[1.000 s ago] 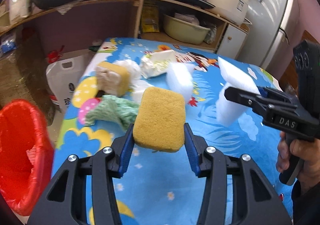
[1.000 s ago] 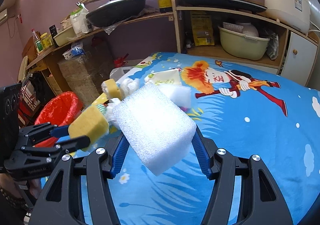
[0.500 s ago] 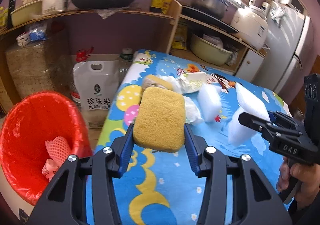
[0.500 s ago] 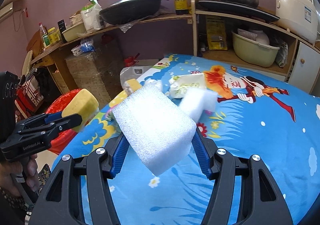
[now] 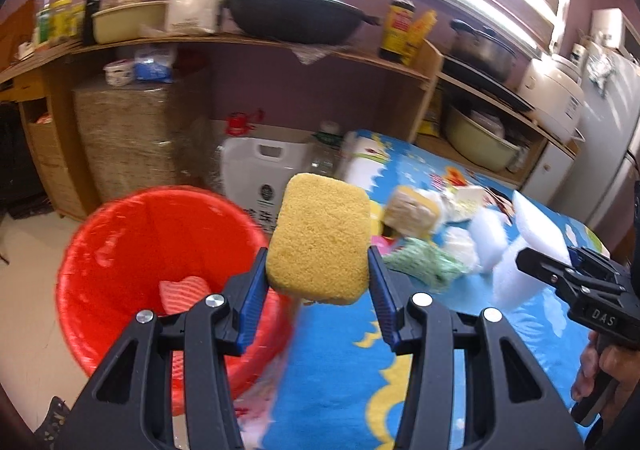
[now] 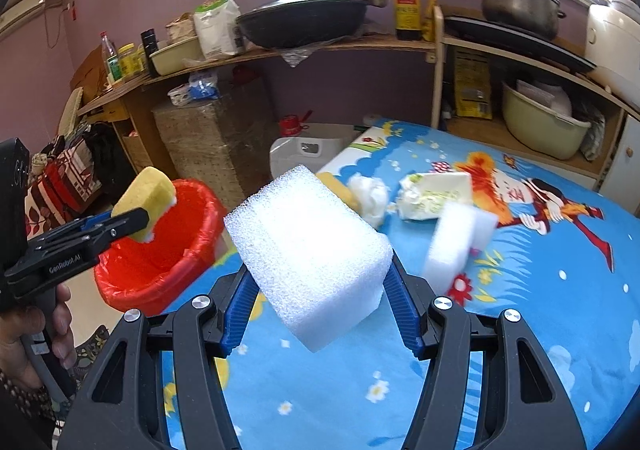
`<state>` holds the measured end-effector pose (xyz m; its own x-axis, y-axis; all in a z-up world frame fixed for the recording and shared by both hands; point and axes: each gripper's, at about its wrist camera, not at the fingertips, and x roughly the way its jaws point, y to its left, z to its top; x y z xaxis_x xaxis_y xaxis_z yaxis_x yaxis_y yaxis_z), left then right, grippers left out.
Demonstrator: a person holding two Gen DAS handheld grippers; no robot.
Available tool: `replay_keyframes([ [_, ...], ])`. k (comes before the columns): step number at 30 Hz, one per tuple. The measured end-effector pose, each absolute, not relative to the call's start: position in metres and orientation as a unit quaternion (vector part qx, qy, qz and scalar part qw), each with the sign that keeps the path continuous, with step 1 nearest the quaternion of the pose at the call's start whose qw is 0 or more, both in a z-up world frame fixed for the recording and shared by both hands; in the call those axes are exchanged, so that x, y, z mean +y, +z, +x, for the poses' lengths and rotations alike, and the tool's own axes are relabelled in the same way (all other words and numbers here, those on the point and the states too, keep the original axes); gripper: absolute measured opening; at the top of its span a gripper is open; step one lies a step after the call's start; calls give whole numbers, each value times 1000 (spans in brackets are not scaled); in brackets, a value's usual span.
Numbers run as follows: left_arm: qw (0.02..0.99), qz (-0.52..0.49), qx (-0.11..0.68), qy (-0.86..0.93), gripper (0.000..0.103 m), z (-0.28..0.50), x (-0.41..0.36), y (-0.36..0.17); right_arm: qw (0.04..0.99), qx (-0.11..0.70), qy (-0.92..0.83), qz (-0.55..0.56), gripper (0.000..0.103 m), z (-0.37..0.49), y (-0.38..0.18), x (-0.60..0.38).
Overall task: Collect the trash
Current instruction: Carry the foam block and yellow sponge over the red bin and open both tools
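Observation:
My left gripper [image 5: 318, 274] is shut on a yellow sponge [image 5: 320, 238] and holds it in the air at the right rim of the red trash bin [image 5: 120, 234], which has a pink net scrap inside. In the right wrist view the left gripper [image 6: 138, 219] with the sponge [image 6: 144, 193] hovers over the bin [image 6: 192, 250]. My right gripper [image 6: 316, 282] is shut on a white foam block [image 6: 308, 254] above the table's left part. It also shows in the left wrist view [image 5: 536, 262] with the block [image 5: 532, 226].
On the blue cartoon tablecloth [image 6: 520, 330] lie a white foam piece [image 6: 456, 234], a crumpled wrapper [image 6: 432, 197], tissue [image 6: 368, 189], another yellow sponge [image 5: 412, 209] and a green cloth [image 5: 420, 262]. A rice bag [image 5: 260, 173] stands behind the bin. Shelves with pans line the wall.
My left gripper has swung left with the yellow sponge, from over the table to the bin's rim. The right gripper has followed leftward with the foam block.

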<state>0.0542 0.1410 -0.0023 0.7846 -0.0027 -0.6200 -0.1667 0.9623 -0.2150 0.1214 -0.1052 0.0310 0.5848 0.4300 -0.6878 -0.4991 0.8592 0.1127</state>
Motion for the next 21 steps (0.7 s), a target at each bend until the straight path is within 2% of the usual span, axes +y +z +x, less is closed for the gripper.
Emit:
replay_keyframes([
  [21,932,-109,294,184,47,1,238,15,862,363,342,-88,59,109,39,21],
])
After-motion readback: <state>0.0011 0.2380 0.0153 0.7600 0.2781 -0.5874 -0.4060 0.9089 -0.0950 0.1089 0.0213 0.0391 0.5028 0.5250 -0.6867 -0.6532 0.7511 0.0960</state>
